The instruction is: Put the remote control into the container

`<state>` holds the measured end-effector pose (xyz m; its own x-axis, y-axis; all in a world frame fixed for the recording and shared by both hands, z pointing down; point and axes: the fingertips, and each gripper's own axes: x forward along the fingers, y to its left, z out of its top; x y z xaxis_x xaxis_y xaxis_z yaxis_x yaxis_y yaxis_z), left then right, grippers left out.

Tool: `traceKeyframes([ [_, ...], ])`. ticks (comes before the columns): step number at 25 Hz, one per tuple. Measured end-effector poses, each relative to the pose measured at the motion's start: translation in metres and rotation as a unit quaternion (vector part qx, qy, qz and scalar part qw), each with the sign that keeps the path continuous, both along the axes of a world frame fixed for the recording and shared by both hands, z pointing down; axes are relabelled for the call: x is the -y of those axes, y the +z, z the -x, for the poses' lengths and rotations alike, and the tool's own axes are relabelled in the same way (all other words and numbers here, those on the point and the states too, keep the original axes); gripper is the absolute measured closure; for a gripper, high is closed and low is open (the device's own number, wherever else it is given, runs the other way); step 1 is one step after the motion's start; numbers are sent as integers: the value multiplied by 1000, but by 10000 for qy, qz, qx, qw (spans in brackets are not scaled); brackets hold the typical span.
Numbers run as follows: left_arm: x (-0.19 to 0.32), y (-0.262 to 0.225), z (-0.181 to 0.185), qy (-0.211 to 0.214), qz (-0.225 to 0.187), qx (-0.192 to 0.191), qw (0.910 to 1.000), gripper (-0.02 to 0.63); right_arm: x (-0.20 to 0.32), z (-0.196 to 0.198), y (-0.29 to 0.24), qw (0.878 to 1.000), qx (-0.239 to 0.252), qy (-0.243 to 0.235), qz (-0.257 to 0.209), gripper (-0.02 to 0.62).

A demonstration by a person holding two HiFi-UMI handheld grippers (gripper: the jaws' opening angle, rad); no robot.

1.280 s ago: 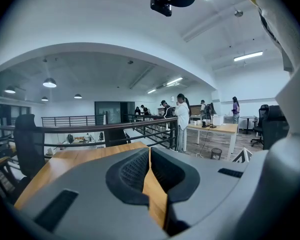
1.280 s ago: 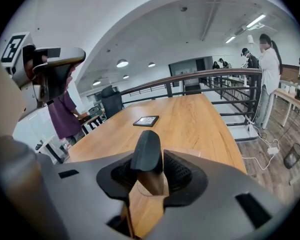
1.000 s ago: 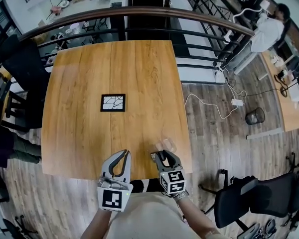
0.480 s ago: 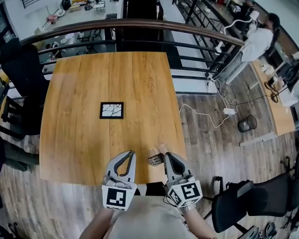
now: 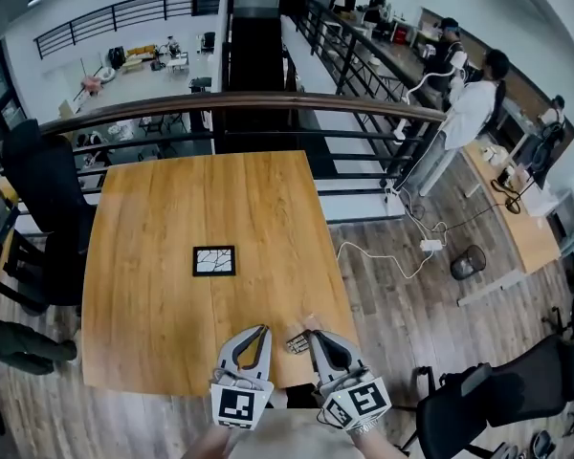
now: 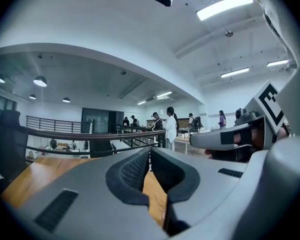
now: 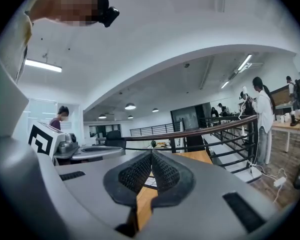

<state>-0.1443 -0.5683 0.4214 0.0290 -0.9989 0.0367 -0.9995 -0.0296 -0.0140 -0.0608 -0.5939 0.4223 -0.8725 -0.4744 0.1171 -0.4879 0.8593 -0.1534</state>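
Note:
The remote control (image 5: 296, 342) is a small dark bar lying on the wooden table (image 5: 163, 295) near its front edge, between my two grippers. My right gripper (image 5: 312, 335) is just to its right, shut; in the right gripper view its pads (image 7: 151, 153) meet with nothing between them. My left gripper (image 5: 263, 330) is left of the remote and also shut, its tips (image 6: 150, 153) touching and empty. A pale, clear thing (image 5: 312, 321) sits just beyond the right gripper's tips; it is too small to tell whether it is the container.
A black-framed tile (image 5: 214, 260) lies mid-table. A dark railing (image 5: 249, 101) runs behind the far edge. A black chair (image 5: 43, 175) stands at the table's left and an office chair (image 5: 478, 400) at lower right. People stand at desks at far right.
The right gripper's jaws have closed from open, with nothing in them. The remote has ended up just left of its tips. The head view has tilted up.

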Motion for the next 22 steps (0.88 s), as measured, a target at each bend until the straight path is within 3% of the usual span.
traceKeyframes([
  [4,-1,-1,0,-40,-2,-41,10000,584,1,-2,-7,9999,-6,110,-110,578],
  [9,-4,4,-1,21,367,42,9993,584,-6,3,-7,9997,-127,8,-219,578],
  [13,-1,3,0,35,43,18,10000,584,-7,4,0,9996,-221,13,-190,578],
  [18,-1,11,2,84,445,-39,9990,584,-6,4,4,9993,-333,16,-172,578],
  [22,2,5,4,92,-1,-54,9999,584,-9,8,5,9990,-415,1,-179,578],
])
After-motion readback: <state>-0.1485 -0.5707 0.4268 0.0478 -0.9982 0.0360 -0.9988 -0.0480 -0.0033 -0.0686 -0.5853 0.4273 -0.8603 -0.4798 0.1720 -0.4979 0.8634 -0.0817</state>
